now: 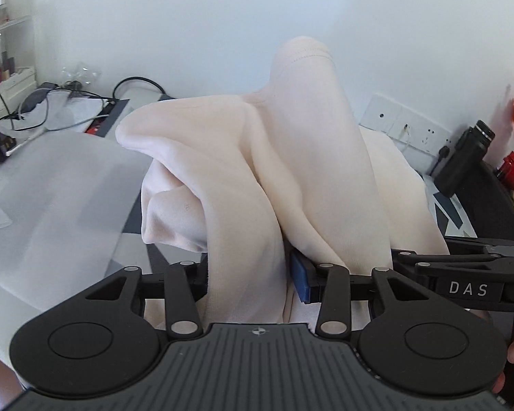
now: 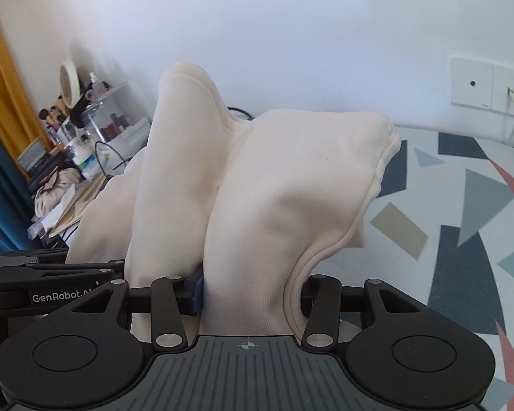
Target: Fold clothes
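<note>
Both tongs side by side, angled down: left tongs (image 1: 248, 286) and right tongs (image 2: 250, 291) each clamp cream garment (image 1: 291, 171). Writing: "DAS", "GenRobot.AI".

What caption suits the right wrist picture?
Right gripper shut on a cream garment, bunched above a patterned tabletop.
</note>
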`<control>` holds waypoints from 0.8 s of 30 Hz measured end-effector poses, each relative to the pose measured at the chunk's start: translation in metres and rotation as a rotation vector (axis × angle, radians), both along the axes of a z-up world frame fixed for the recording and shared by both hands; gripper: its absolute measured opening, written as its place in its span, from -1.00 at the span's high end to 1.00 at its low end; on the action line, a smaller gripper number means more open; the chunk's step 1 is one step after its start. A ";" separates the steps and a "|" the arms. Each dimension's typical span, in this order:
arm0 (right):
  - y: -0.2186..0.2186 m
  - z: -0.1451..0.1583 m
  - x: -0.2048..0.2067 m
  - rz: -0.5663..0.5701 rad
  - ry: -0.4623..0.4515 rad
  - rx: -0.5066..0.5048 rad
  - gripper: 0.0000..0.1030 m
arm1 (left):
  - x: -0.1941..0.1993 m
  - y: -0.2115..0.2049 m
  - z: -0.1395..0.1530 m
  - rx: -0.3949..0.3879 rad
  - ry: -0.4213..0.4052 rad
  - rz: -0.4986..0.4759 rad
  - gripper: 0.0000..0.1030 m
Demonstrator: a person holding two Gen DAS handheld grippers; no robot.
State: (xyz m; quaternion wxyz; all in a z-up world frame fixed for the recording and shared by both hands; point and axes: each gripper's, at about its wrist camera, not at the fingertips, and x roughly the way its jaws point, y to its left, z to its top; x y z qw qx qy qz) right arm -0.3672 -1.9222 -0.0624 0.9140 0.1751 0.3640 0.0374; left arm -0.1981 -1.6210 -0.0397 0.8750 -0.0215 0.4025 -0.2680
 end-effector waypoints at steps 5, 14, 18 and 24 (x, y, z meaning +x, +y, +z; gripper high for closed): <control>0.032 0.017 0.014 0.123 -0.024 -0.005 0.17 | -0.010 0.035 0.011 -0.011 -0.021 0.150 0.19; 0.090 0.027 0.074 0.377 -0.047 0.056 0.17 | -0.014 0.096 0.023 0.047 -0.051 0.417 0.19; 0.128 0.031 0.097 0.464 -0.037 0.051 0.17 | -0.013 0.133 0.021 0.032 -0.041 0.501 0.19; 0.219 0.035 0.124 0.568 -0.025 0.017 0.17 | -0.009 0.222 0.014 -0.022 -0.042 0.599 0.19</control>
